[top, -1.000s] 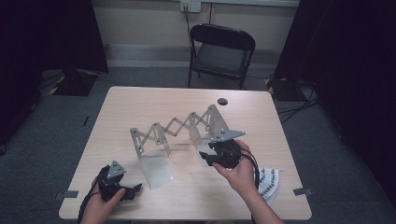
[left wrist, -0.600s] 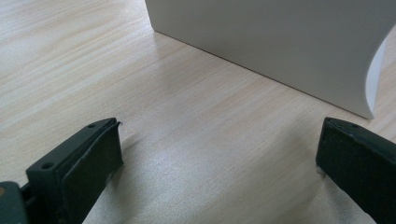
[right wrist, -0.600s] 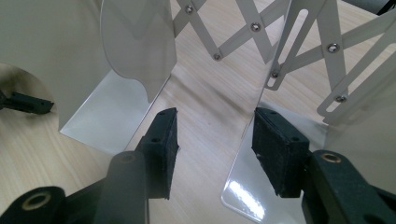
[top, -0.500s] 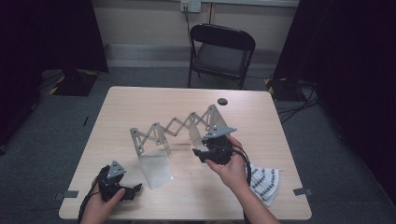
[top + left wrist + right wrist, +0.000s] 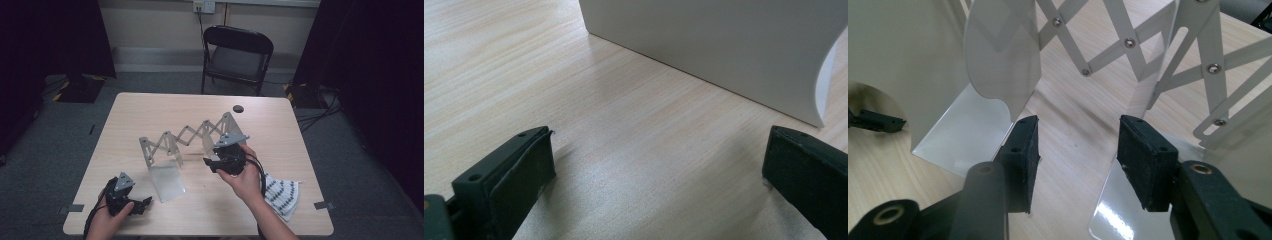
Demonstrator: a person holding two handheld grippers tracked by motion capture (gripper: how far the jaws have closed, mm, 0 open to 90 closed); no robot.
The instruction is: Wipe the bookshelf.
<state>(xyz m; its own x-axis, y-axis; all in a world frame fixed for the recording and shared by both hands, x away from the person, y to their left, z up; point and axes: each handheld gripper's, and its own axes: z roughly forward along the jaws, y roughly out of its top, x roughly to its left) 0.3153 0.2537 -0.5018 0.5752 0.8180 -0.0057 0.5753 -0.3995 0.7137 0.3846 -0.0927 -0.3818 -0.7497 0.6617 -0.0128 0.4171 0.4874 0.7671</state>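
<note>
In the high view the right hand (image 5: 247, 180) covers part of the cloth (image 5: 281, 194) by the table's (image 5: 150, 107) right edge. The right gripper view crops the rack (image 5: 1168, 55) at the top and right edges. The dark disc (image 5: 238, 108) near the far edge is too small to identify.

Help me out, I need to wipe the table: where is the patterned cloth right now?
In the high view the white cloth with dark dotted stripes lies at the table's near right corner, beside the person's right forearm.

Studio: black curtains (image 5: 55, 35), folding chair (image 5: 237, 57)
</note>
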